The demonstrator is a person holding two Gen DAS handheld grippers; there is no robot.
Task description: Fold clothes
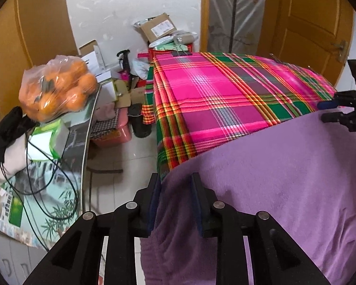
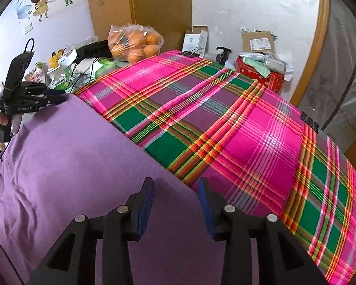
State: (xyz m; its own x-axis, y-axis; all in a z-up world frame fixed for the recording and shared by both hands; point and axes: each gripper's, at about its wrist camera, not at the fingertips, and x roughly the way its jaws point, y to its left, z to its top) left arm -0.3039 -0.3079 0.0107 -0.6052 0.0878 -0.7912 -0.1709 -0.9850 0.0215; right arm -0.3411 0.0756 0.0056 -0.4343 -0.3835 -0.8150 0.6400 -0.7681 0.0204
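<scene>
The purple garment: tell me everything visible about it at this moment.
The purple garment looks like soft, fleecy fabric, plain lilac, lightly wrinkled. It lies spread over the near part of the plaid-covered table, with its left edge hanging over the table's side. Its far edge runs straight across the plaid cloth. The left hand-held gripper straddles the draped corner, fabric between its parted pads. The right hand-held gripper stands open over the garment's right edge. No sleeves or collar can be made out.

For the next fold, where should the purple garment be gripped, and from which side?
Probably the purple garment is best pinched at its far edge, near the two corners where it meets the plaid cloth, coming down from above. It lies flat there, and the left tongs and right tongs already straddle that edge.
</scene>
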